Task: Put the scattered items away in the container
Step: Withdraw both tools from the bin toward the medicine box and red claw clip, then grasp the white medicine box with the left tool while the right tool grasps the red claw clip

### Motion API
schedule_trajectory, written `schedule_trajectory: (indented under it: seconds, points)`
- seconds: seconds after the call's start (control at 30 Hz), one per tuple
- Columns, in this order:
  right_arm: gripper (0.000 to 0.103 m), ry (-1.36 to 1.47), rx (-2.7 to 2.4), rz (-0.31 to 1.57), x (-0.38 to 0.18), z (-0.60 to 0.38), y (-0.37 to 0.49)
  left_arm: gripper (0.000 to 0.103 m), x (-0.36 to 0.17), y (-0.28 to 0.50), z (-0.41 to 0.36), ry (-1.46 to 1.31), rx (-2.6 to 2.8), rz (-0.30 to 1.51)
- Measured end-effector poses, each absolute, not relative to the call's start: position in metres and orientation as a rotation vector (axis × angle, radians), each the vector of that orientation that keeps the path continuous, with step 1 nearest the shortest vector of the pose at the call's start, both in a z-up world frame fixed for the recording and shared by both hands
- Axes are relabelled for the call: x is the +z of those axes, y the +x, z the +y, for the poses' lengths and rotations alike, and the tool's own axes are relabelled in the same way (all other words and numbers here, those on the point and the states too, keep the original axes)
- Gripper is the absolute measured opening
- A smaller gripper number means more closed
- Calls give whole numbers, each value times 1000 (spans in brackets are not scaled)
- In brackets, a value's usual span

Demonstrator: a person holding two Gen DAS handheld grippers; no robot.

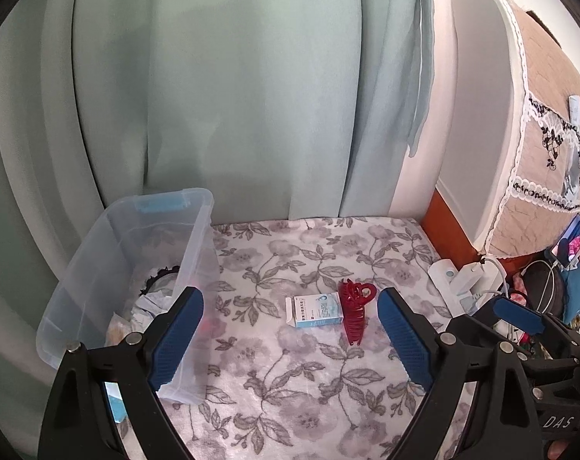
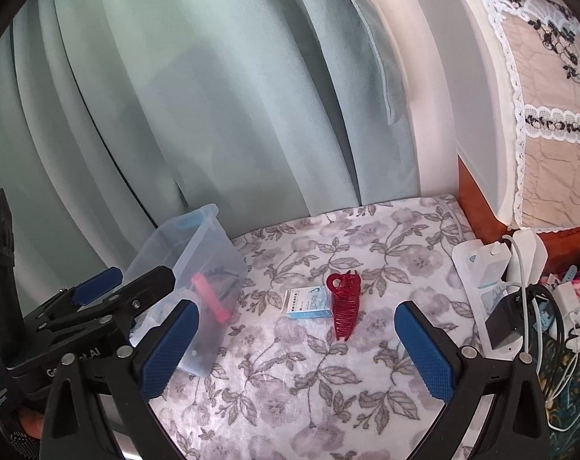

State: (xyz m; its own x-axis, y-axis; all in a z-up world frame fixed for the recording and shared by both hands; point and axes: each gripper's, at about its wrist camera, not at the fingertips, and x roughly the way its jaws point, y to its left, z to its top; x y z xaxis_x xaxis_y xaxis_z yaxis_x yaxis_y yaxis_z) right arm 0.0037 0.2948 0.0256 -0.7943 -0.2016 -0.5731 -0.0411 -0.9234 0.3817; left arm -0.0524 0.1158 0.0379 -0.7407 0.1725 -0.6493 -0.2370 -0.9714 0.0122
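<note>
A clear plastic bin (image 1: 198,245) (image 2: 213,253) stands at the left on the floral cloth and holds several small items, among them a pink stick (image 2: 210,302). A small blue-and-white box (image 1: 315,309) (image 2: 307,302) lies mid-cloth, with a red hair claw clip (image 1: 355,310) (image 2: 343,304) touching its right side. My left gripper (image 1: 290,337) is open and empty, short of the box, its left finger by the bin wall; it also shows in the right wrist view (image 2: 125,283). My right gripper (image 2: 295,349) is open and empty, short of the clip; it also shows in the left wrist view (image 1: 516,314).
A green curtain (image 1: 232,96) hangs behind the cloth. To the right stand a white power strip with plugs and cables (image 2: 493,287) (image 1: 462,280), a wooden edge, a lace-covered appliance (image 1: 520,115) and a phone (image 1: 572,241).
</note>
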Motion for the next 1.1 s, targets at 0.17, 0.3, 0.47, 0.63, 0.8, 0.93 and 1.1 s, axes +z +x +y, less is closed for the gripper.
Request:
schedule_trajectory:
  seconds: [0.17,0.3,0.47,0.63,0.8,0.93,1.1]
  points:
    - [103,1027,-2840,-639,1,310,-11,93,12,-75,129,-1080,2691,130]
    - [103,1102,-2826,-674,-20,320,-24,93,-11,-93,137,-1129,2646,110]
    - [103,1208,-2805,-662,-43,325,-40,93,-42,-112,138,-1216,2576,50]
    - [103,1298,-2776,-657,-65,324,-59,93,-71,-129,139,-1302,2558,76]
    - [103,1360,-2755,-640,-83,322,-78,93,-96,-146,137,-1377,2520,70]
    - [103,1393,-2726,-647,-96,323,-94,93,-115,-162,133,-1439,2471,22]
    - [91,1402,-2699,-607,-109,317,-110,93,-133,-171,127,-1475,2449,9]
